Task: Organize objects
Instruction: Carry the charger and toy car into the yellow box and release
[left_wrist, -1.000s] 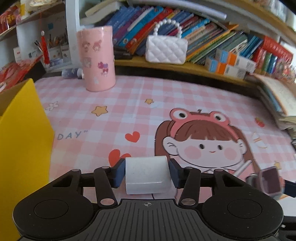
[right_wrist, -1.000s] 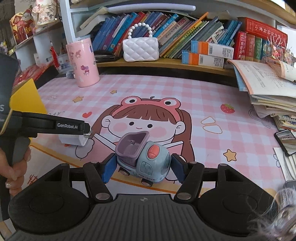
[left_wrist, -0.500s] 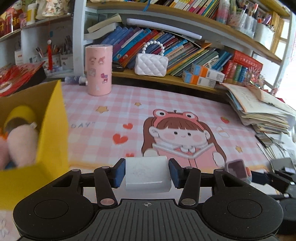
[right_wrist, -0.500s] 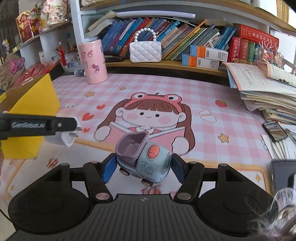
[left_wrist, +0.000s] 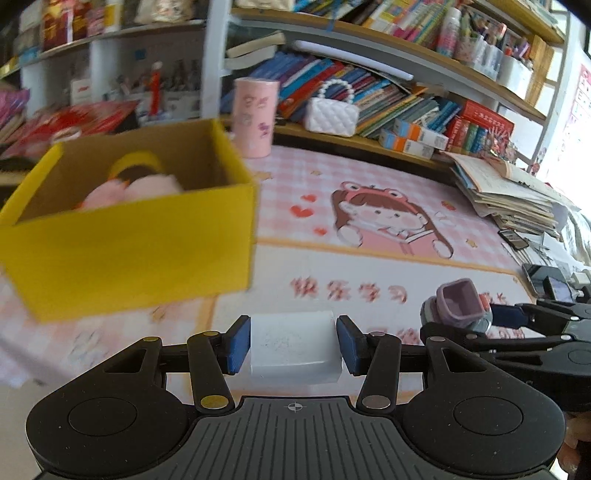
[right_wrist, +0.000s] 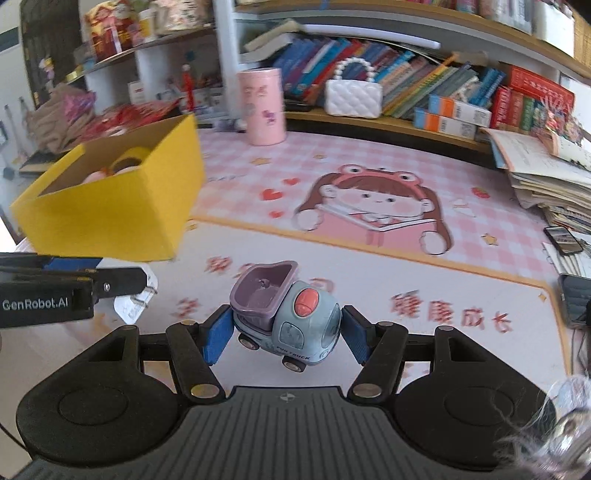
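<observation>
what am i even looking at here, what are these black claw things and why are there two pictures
Each picture comes from a camera mounted on a hand-held gripper, looking forward along its two blue-padded fingers. A person carries one in each hand; there is no robot arm.

In the left view, the left gripper clamps a white block. In the right view, the right gripper clamps a small toy truck. Each view also catches the other gripper at its edge.

Below is a pink cartoon mat. On it stand a yellow box with soft toys inside and a pink tube; behind are bookshelves and a white purse.
</observation>
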